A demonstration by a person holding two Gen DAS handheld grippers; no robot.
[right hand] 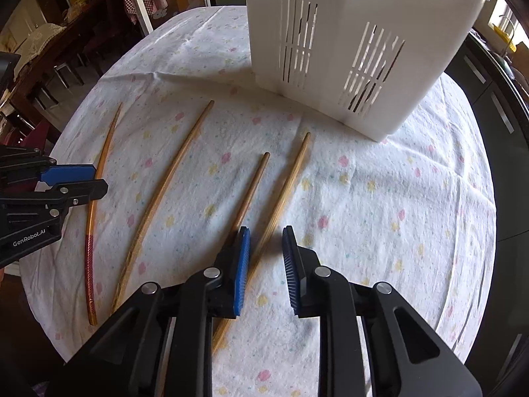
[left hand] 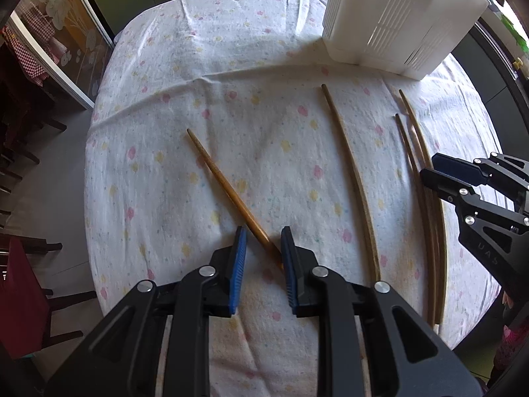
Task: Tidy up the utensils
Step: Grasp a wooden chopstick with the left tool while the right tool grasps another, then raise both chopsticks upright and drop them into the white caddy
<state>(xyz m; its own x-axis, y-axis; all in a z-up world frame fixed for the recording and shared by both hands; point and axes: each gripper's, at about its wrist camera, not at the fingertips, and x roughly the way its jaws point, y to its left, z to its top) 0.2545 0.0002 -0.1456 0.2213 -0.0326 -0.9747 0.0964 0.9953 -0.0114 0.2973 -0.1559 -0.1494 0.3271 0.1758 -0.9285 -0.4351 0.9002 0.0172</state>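
Several wooden chopsticks lie on a floral tablecloth (left hand: 231, 66). In the left wrist view my left gripper (left hand: 264, 238) is open, its jaws standing either side of the thick end of a brown chopstick (left hand: 228, 190). Another chopstick (left hand: 352, 168) lies to the right, and a pair (left hand: 418, 165) farther right by my right gripper (left hand: 429, 165). In the right wrist view my right gripper (right hand: 265, 236) is open above one chopstick (right hand: 282, 195) of the pair, beside a shorter one (right hand: 249, 188). A white slotted utensil holder (right hand: 357, 43) stands at the back; it also shows in the left wrist view (left hand: 393, 16).
In the right wrist view a red-ended chopstick (right hand: 96, 211) and a pale one (right hand: 165, 185) lie at the left, by my left gripper (right hand: 96, 178). The round table's edge (left hand: 96, 139) drops to the floor; chairs (left hand: 26, 284) stand at the left.
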